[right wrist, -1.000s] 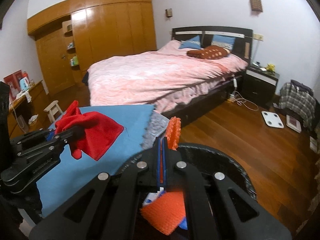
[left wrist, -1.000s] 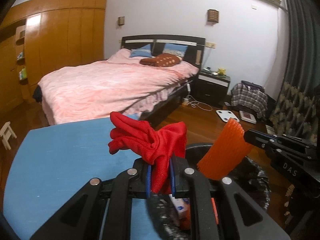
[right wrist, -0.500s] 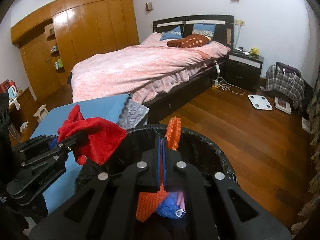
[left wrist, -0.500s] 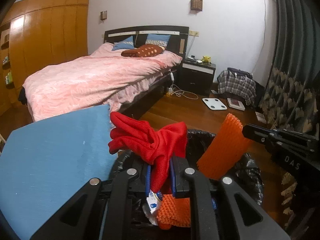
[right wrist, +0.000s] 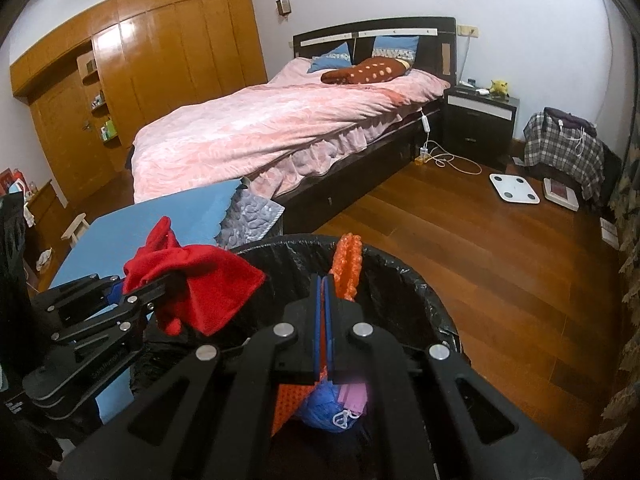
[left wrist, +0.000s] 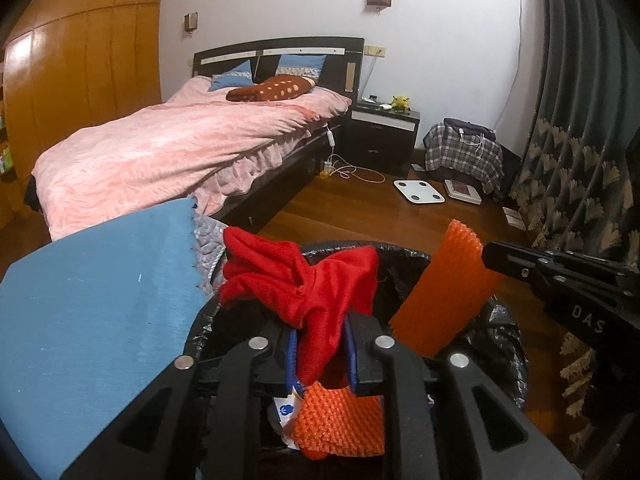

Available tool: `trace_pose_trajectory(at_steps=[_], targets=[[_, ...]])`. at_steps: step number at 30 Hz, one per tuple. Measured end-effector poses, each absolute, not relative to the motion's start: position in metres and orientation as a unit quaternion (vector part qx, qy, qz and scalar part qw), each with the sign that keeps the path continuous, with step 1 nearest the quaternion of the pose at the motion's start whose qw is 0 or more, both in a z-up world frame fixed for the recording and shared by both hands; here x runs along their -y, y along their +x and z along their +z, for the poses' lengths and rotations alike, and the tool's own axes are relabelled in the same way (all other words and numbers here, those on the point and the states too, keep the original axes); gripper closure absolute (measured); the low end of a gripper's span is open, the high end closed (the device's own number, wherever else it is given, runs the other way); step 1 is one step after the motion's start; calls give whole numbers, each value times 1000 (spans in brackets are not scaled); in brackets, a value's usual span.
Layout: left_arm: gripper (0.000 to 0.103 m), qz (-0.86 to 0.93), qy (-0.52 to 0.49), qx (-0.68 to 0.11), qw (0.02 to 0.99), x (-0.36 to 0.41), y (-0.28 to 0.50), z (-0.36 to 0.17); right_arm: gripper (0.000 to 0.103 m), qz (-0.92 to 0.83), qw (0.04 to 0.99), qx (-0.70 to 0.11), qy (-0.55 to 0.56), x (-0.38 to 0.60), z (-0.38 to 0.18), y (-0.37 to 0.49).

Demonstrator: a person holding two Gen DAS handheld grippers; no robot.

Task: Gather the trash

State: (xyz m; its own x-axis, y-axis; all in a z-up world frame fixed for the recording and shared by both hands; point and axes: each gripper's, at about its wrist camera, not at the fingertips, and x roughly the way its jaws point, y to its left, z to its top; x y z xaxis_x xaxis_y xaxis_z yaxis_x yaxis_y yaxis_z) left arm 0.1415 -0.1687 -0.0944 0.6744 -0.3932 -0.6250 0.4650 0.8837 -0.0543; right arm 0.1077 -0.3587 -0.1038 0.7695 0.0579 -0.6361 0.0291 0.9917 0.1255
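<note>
Both your grippers tip down over the black bin [left wrist: 496,320]. Your left gripper [left wrist: 322,354] is opening around the red cloth [left wrist: 304,284]. Your right gripper [right wrist: 324,320] fingers pinch the orange net [right wrist: 347,260].

The room is lit evenly by warm indoor light from above. Soft glare is seen on the wardrobe [right wrist: 168,52] and the floor [right wrist: 460,248]. Straight lines are bent strongly toward the edges, and the corners are blacked out. The bin [left wrist: 496,336] interior is left in shadow. Little blur is seen.
</note>
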Motion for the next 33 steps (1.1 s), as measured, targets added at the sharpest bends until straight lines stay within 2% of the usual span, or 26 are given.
trace_pose_trajectory(at_steps=[6, 7, 10, 11, 15, 16, 23, 29, 33], targets=[[61, -240, 49, -334, 910, 170, 143, -94, 95, -3, 935, -350, 64, 364, -109, 112], [55, -240, 47, -334, 910, 168, 143, -93, 93, -5, 934, -351, 64, 364, -109, 112], [46, -240, 45, -331, 912, 166, 142, -89, 79, -8, 935, -349, 63, 365, -109, 111], [40, -239, 46, -329, 912, 165, 142, -88, 71, -10, 935, -348, 62, 365, -109, 110], [28, -238, 44, -324, 915, 161, 140, -82, 58, -14, 937, -344, 58, 363, -106, 108], [24, -238, 43, -322, 915, 160, 140, -82, 50, -18, 938, -342, 56, 363, -105, 108], [14, -240, 43, -309, 919, 150, 136, -70, 18, -36, 943, -328, 47, 363, -96, 99], [6, -229, 43, -297, 926, 133, 128, -57, 9, -35, 943, -328, 51, 360, -88, 94], [6, -219, 44, -291, 930, 120, 122, -49, 7, -23, 944, -324, 54, 352, -78, 88]])
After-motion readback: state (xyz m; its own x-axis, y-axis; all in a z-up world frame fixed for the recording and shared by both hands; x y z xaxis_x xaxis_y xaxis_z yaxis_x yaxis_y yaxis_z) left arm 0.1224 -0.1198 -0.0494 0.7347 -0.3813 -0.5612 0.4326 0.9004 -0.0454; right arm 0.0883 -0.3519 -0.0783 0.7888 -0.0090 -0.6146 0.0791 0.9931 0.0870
